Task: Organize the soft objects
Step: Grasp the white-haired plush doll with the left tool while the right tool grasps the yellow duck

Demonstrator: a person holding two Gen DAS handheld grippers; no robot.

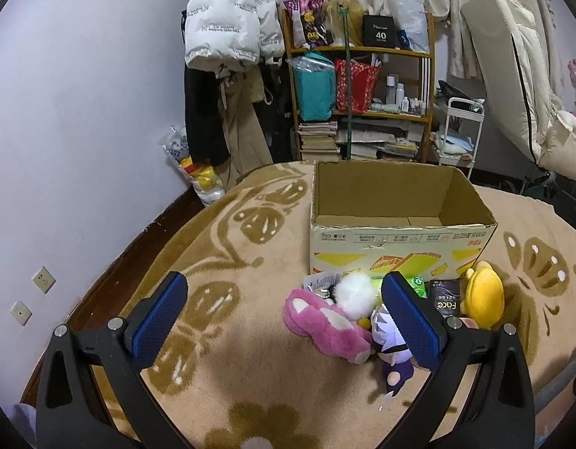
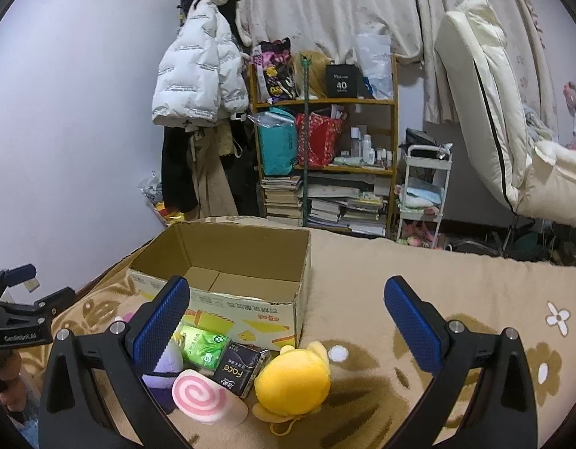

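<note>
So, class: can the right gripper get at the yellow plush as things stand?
Probably yes. The right gripper is open, and the yellow plush lies uncovered just ahead, with bare blanket beside it.

Soft pile, cardboard and textured pads on a fleecy blanket

The blanket [image 1: 250, 247] is thick, fuzzy fleece with a matt nap. The box [image 1: 381, 202] is plain brown cardboard, matt inside, with a printed and slightly scuffed outer face. The pink plush [image 1: 325, 321] and the yellow plush [image 2: 293, 378] are short-pile cloth; the white pompom [image 1: 357, 293] is long and fluffy. The green packet [image 2: 204, 346] and the dark packet [image 2: 239, 368] are glossy plastic film. The left gripper [image 1: 284, 318] and right gripper [image 2: 286, 321] have matt black plastic arms, shiny metal pins, and blue pads with a fine knurled, rubbery texture.
</note>
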